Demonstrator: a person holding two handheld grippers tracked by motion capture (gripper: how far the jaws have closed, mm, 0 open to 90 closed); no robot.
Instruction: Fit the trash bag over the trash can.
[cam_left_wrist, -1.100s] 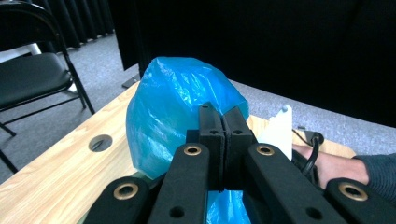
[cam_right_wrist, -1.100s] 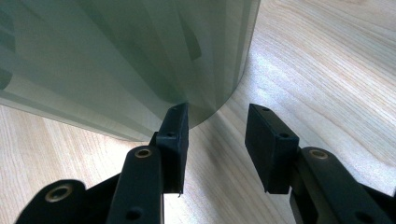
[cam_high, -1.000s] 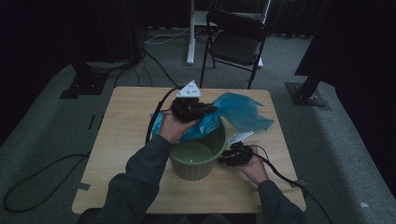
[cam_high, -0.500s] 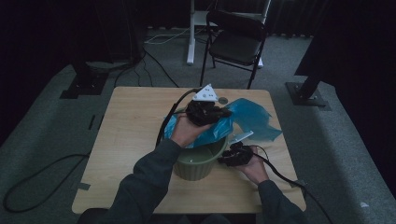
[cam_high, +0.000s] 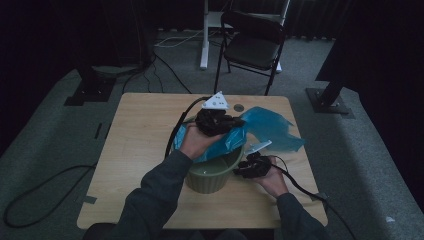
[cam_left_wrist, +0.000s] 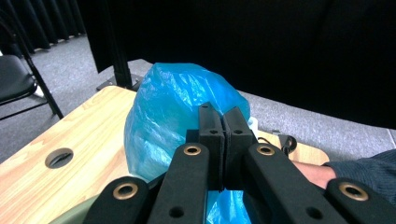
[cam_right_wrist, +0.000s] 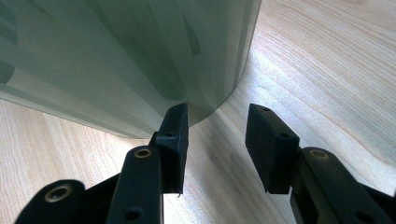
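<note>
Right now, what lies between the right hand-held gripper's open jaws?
Bare wooden table, in the right gripper view; the green bin stands just beyond the right hand-held gripper.

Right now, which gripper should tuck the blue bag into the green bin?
Left. The left gripper is shut on the blue bag over the green bin; the right gripper is open beside its base.

One wooden table (cam_high: 135, 145), one green bin (cam_high: 210, 175), one blue bag (cam_high: 270, 127), one black chair (cam_high: 252, 45), two grippers.
</note>
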